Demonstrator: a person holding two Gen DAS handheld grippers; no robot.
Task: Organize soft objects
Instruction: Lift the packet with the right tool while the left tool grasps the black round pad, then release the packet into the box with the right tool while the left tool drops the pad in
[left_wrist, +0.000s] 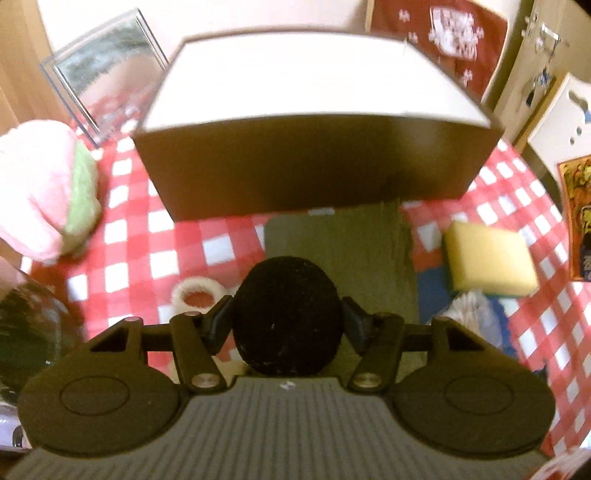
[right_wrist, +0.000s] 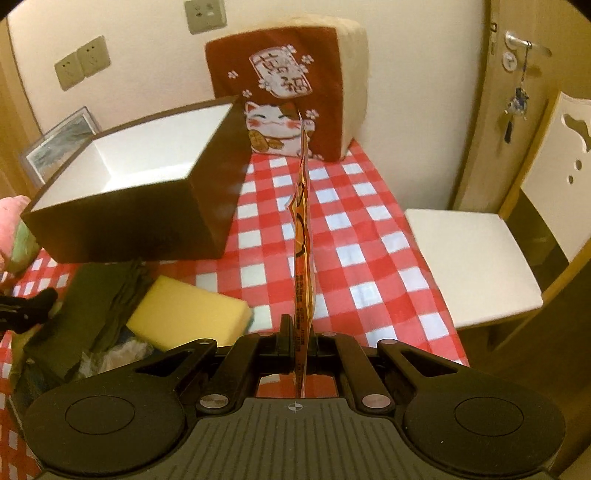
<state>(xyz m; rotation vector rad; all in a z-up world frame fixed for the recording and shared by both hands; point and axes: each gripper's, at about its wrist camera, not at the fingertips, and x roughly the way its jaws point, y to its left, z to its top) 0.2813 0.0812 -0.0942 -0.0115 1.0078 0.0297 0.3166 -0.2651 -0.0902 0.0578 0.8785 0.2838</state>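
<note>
My left gripper (left_wrist: 286, 319) is shut on a round black soft pad (left_wrist: 286, 314) and holds it above a folded dark olive cloth (left_wrist: 340, 251), in front of the brown box with a white inside (left_wrist: 295, 85). My right gripper (right_wrist: 301, 339) is shut on a thin orange printed packet (right_wrist: 303, 229), held edge-on and upright. In the right wrist view the box (right_wrist: 122, 173) stands open at the left. A yellow sponge (left_wrist: 487, 258) lies to the right of the cloth; it also shows in the right wrist view (right_wrist: 188, 314).
A pink and green plush (left_wrist: 44, 192) lies at the left. A fluffy white ring (left_wrist: 195, 293) sits by the cloth. A red cat cushion (right_wrist: 288, 85) leans on the wall. A clear frame (left_wrist: 107, 74), a white chair (right_wrist: 472, 266) and a door are nearby.
</note>
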